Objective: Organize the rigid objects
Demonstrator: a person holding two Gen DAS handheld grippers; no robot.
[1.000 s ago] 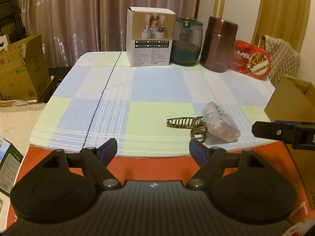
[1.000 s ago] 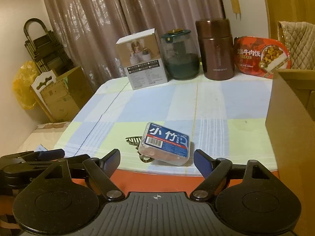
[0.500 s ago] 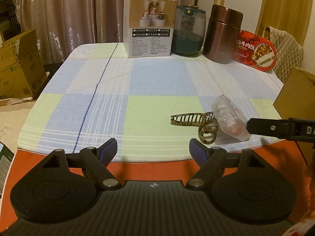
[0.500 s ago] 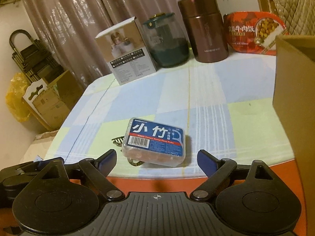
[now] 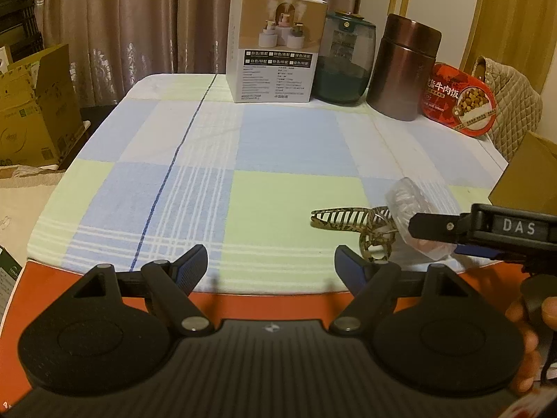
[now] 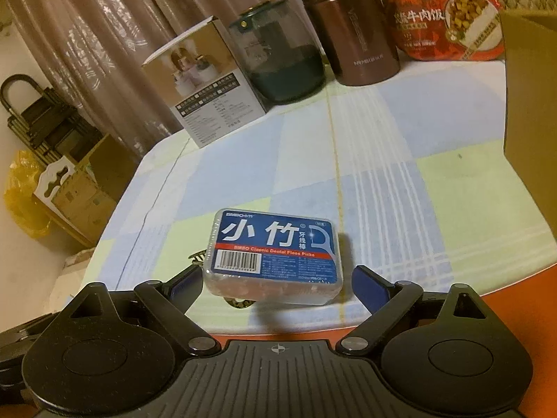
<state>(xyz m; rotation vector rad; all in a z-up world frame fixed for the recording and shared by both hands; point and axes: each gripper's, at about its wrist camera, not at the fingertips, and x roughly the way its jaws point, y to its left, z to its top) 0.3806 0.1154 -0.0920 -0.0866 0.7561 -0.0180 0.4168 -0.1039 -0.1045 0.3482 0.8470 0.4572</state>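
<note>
Right wrist view: right tongs (image 6: 276, 280) spread wide, blue-padded fingers (image 6: 369, 284) flanking the floss pick box (image 6: 275, 252) near the front edge of the tabletop (image 6: 383, 181), not touching it as far as can be told. Clear plastic box, blue label face up, lying flat on the checked cloth. Partly hidden under and behind its left end, a brown patterned hair claw clip (image 6: 238, 302). To the right, a cardboard box wall (image 6: 529, 132). Along the far edge: white carton (image 6: 209, 87), dark green glass jar (image 6: 282, 59), brown steel flask (image 6: 358, 31), red meal pack (image 6: 449, 21).

Left wrist view: left tongs (image 5: 271, 266) also wide apart, holding nothing, poised over the front edge of the cloth. Ahead and to the right, the hair claw clip (image 5: 351, 223) resting on a green square, open teeth pointing left, its hinge end touching the floss pick box (image 5: 417, 205). Right tongs entering from the right, one dark finger (image 5: 438, 226) crossing in front of the clear box. Part of a hand (image 5: 536, 327) at the lower right edge. Farther back, the same carton (image 5: 275, 45), jar (image 5: 344, 62), flask (image 5: 403, 69) and meal pack (image 5: 459, 99) in a row, well apart from the clip.
</note>
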